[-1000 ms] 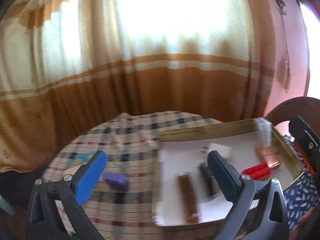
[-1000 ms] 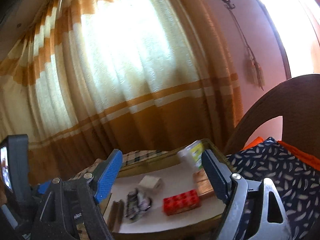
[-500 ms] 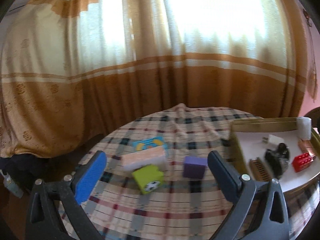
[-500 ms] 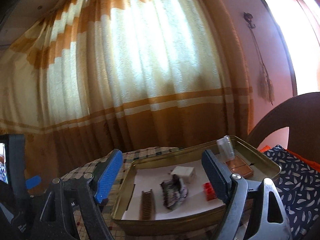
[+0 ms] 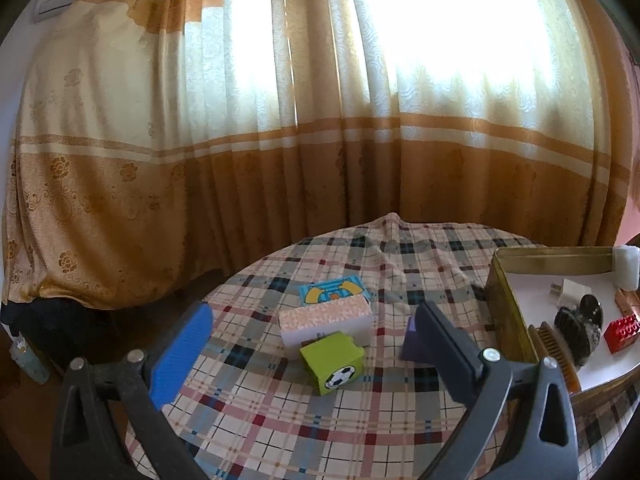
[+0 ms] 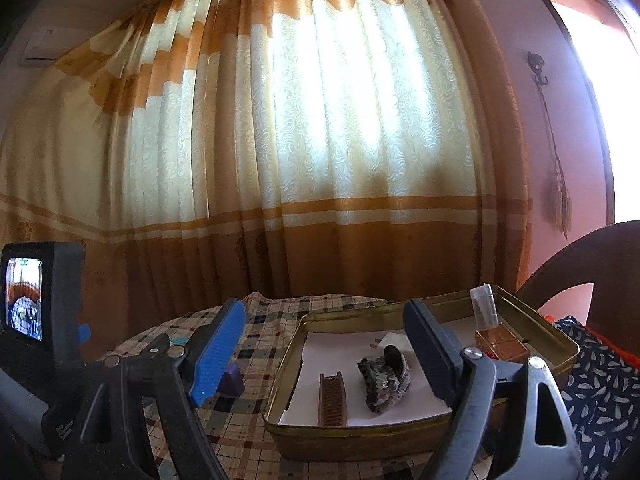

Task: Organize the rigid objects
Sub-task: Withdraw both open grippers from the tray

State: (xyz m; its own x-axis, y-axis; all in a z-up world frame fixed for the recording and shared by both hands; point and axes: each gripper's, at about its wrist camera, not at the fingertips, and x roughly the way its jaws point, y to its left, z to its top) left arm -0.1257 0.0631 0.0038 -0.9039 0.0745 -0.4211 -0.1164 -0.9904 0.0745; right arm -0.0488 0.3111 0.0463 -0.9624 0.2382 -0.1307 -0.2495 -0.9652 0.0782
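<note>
Because the green block (image 5: 333, 362) and its friends sit loose on the table (image 5: 280, 420) beside the gold tin (image 5: 505, 320), I hold my left gripper (image 5: 316, 354) wide and empty, facing them.

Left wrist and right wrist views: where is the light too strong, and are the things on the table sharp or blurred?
Left wrist view: curtain blown out white at the upper right; green cube sharp. Right wrist view: glare at the right edge, curtain bright; metal tin in dim backlight yet sharp. Both bulge with fisheye.
</note>
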